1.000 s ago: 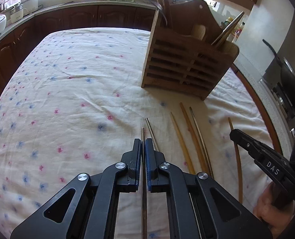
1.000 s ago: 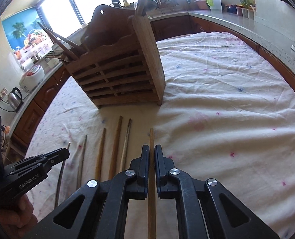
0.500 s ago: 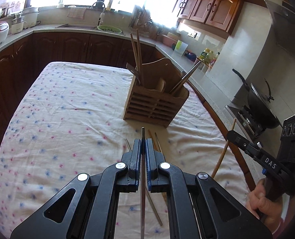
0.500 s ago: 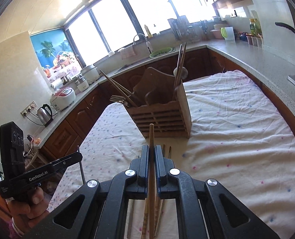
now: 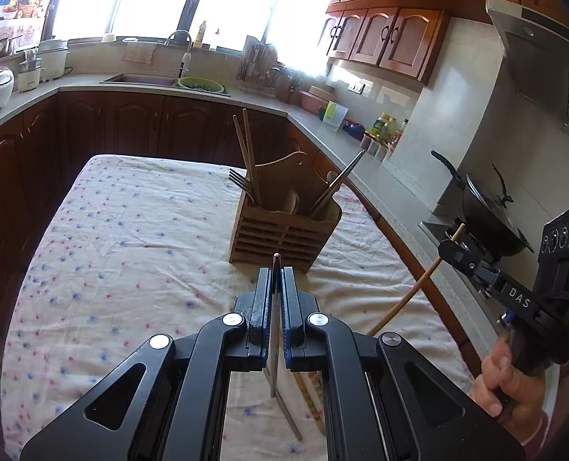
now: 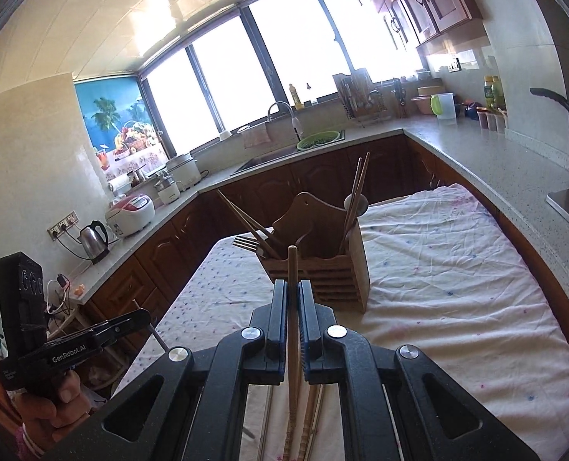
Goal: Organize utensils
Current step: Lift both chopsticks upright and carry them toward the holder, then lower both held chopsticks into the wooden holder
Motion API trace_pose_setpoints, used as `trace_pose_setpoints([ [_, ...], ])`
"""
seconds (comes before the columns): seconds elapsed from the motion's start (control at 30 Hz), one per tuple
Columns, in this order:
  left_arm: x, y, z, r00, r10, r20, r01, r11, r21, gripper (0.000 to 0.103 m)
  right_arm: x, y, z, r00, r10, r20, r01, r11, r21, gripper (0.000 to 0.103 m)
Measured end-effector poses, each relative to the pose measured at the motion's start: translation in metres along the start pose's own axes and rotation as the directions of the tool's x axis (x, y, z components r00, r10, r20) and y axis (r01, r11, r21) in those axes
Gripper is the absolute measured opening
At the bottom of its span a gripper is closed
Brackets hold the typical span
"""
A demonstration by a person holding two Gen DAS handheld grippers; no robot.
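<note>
A slatted wooden utensil holder (image 5: 284, 230) stands on the cloth-covered table (image 5: 131, 253), with forks, chopsticks and a spoon in it; it also shows in the right wrist view (image 6: 323, 269). My left gripper (image 5: 277, 280) is shut on a metal chopstick (image 5: 273, 330), held well above the table. My right gripper (image 6: 293, 288) is shut on a wooden chopstick (image 6: 292, 307), also raised; it shows at the right of the left wrist view (image 5: 453, 246). Several chopsticks (image 5: 307, 392) lie on the cloth below.
Kitchen counters (image 6: 495, 161) wrap around the table, with a sink (image 5: 142, 78), rice cookers (image 6: 131, 215) and a kettle (image 6: 92, 242). A wok (image 5: 484, 203) sits on the stove to the right.
Both grippers have lifted their chopsticks off the cloth and risen high above the table, pulling back from the holder. The jaws stayed shut.
</note>
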State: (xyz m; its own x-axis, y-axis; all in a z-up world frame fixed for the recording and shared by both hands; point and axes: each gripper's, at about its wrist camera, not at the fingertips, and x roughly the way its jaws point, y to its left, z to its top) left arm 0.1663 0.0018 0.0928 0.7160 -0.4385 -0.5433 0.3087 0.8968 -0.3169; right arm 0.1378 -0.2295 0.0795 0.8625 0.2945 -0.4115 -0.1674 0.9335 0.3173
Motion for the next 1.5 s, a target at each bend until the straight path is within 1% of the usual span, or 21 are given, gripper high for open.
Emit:
trace_pose_setpoints([
  [0.3,-0.001,-0.005,0.014,0.999,0.001,0.032,-0.001,1.0,0.012,0.004,-0.001,-0.006,0.006,1.0,-0.01,0.021,0.01,1.0,0.01,0.005],
  [0.5,-0.005,-0.011,0.038,0.997,-0.003,0.082,0.001,1.0,0.024,0.004,-0.001,-0.01,0.02,0.998,-0.02,0.059,0.02,1.0,0.012,0.005],
  [0.67,-0.004,-0.016,0.065,0.99,-0.004,0.138,-0.001,0.999,0.032,0.004,0.0,-0.014,0.039,0.994,-0.031,0.105,0.029,0.999,0.019,0.005],
  [0.8,-0.004,-0.019,0.092,0.978,0.001,0.207,-0.008,0.999,0.034,0.004,0.003,-0.017,0.064,0.986,-0.037,0.162,0.034,0.999,0.024,0.005],
  [0.9,-0.001,-0.022,0.114,0.965,0.009,0.262,-0.018,0.999,0.032,0.004,0.007,-0.018,0.085,0.977,-0.045,0.211,0.04,0.999,0.028,0.005],
  [1.03,0.013,-0.021,0.141,0.948,0.025,0.316,-0.032,0.999,0.016,0.004,0.017,-0.02,0.111,0.96,-0.057,0.273,0.051,0.998,0.03,0.005],
  [1.13,0.03,-0.017,0.155,0.94,0.041,0.339,-0.042,0.999,-0.005,0.004,0.031,-0.023,0.126,0.952,-0.071,0.297,0.064,0.997,0.034,0.005],
  [1.27,0.058,-0.011,0.158,0.936,0.064,0.346,-0.056,0.998,-0.033,0.004,0.056,-0.029,0.131,0.95,-0.099,0.298,0.095,0.995,0.03,0.005],
  [1.4,0.084,-0.005,0.145,0.942,0.088,0.324,-0.079,0.996,-0.042,0.004,0.081,-0.036,0.119,0.957,-0.118,0.265,0.113,0.993,0.034,0.005],
  [1.5,0.1,-0.002,0.133,0.951,0.096,0.294,-0.088,0.995,-0.043,0.004,0.094,-0.039,0.106,0.961,-0.13,0.244,0.126,0.992,0.032,0.005],
])
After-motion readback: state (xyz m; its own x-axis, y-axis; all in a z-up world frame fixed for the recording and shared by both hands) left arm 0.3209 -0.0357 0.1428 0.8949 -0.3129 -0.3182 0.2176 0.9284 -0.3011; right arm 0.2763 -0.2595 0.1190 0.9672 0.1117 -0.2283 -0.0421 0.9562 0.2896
